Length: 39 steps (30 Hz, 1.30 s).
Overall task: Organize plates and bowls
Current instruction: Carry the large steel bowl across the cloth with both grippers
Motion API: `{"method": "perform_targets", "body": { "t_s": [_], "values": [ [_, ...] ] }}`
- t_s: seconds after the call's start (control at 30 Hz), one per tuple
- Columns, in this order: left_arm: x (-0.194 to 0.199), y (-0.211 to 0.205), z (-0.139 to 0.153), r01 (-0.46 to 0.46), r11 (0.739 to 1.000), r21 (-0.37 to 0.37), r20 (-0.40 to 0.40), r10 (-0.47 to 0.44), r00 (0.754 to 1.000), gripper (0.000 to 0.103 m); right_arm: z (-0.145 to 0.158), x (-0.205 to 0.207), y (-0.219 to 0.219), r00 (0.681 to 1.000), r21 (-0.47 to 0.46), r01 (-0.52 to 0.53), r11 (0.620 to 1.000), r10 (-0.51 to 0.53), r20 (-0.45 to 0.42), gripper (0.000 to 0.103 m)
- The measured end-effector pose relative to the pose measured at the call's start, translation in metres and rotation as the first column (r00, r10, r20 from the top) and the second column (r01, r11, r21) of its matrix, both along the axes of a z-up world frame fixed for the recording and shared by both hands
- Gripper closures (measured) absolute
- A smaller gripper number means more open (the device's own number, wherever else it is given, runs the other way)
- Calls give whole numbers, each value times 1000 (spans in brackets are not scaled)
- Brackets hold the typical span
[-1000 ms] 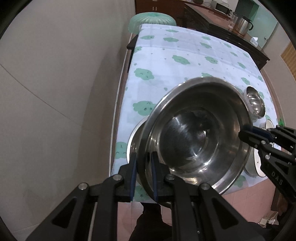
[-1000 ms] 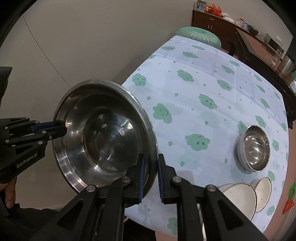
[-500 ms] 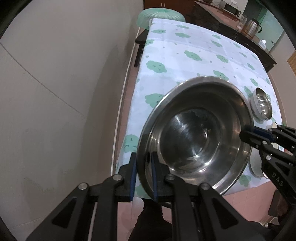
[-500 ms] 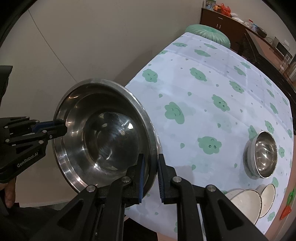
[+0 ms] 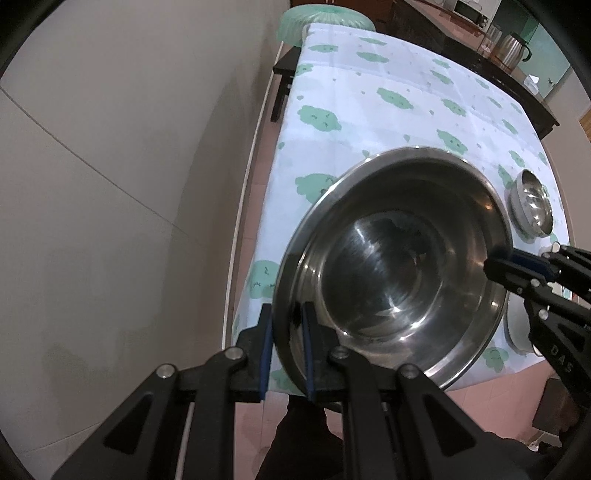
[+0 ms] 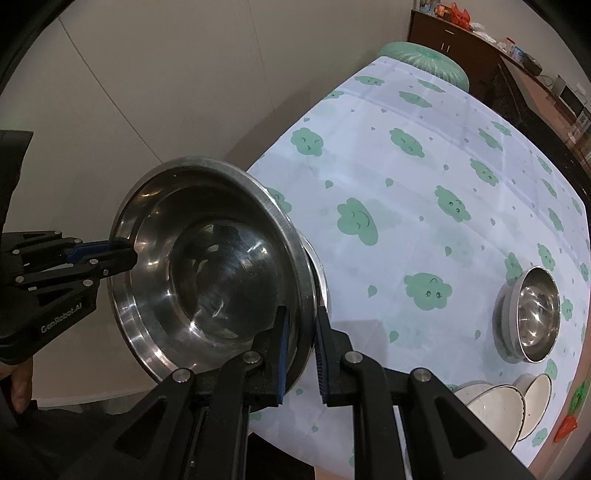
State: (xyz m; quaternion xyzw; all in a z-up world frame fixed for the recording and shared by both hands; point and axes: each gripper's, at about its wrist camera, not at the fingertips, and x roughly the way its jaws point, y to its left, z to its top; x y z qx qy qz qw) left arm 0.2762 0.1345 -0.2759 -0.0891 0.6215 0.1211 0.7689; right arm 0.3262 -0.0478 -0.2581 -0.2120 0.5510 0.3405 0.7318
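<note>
A large steel bowl (image 5: pixel 399 280) hangs tilted over the near left corner of the table (image 5: pixel 369 110), held at opposite rims. My left gripper (image 5: pixel 286 325) is shut on its near rim, and my right gripper (image 5: pixel 517 266) pinches the far right rim. In the right wrist view my right gripper (image 6: pixel 301 332) is shut on the large steel bowl (image 6: pixel 214 280), and my left gripper (image 6: pixel 122 254) clamps the opposite edge. A second steel rim (image 6: pixel 320 273) shows just behind it. A small steel bowl (image 6: pixel 535 314) stands on the cloth to the right, with white bowls (image 6: pixel 495 410) nearer.
A beige wall (image 5: pixel 110 184) runs close along the table's left side. A green stool (image 5: pixel 325 16) stands past the far end, and a dark sideboard with a kettle (image 5: pixel 509 48) is at the back right. An orange carrot-shaped item (image 6: pixel 570 424) lies near the right edge.
Both grippers have carried the large bowl slightly to the left and lower by the table's near corner. Both grips stay the same.
</note>
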Motion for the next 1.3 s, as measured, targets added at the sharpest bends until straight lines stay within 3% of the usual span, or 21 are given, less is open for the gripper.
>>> {"method": "perform_targets", "body": {
  "t_s": [1.3],
  "values": [
    [26,1,-56,-5,999,-43,-131,-1,991,89,-42,24,10,993,-80,-60,995,51,-108,88]
  ]
}}
